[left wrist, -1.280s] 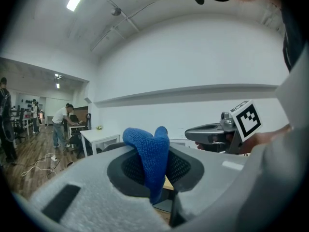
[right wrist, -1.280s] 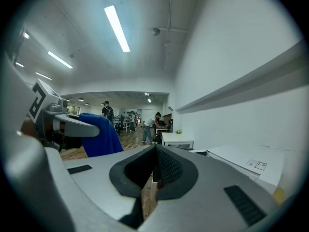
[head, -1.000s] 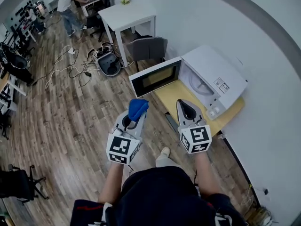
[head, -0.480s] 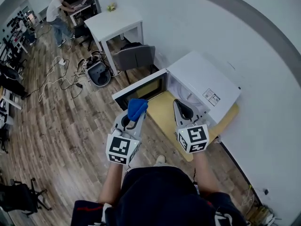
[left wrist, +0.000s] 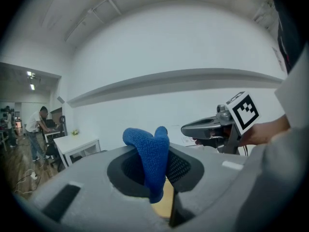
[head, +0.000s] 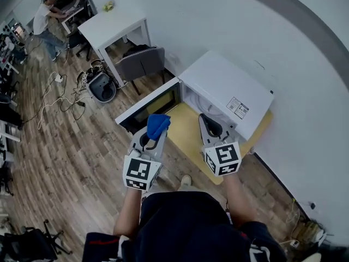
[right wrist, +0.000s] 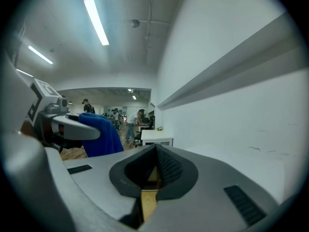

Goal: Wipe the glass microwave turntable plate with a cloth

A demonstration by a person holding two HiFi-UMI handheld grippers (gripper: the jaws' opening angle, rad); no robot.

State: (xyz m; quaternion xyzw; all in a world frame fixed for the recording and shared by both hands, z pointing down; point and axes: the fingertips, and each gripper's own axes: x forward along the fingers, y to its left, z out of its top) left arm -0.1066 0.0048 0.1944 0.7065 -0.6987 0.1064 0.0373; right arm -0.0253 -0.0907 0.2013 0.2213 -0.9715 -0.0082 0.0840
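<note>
A white microwave point(head: 226, 89) stands on a low yellow table point(head: 188, 132) against the wall, its door point(head: 146, 109) swung open to the left. Its cavity point(head: 197, 103) shows only as a pale opening, and I cannot make out the glass plate inside. My left gripper point(head: 155, 134) is shut on a blue cloth point(head: 158, 124), just in front of the open door. The cloth point(left wrist: 148, 153) bulges up between the jaws. My right gripper point(head: 210, 125) is shut and empty, pointing at the cavity over the table. Each gripper view shows the other gripper point(left wrist: 195, 128) point(right wrist: 72, 128) alongside.
A white table point(head: 117, 23) and a grey chair point(head: 143, 63) stand left of the microwave by the wall. A round grey bin point(head: 101, 86) and loose cables point(head: 57, 94) lie on the wood floor. A person point(head: 43, 16) works at a far desk.
Both grippers have come closer to the microwave together, the left still carrying the cloth. The microwave and its open door now sit nearer in the head view.
</note>
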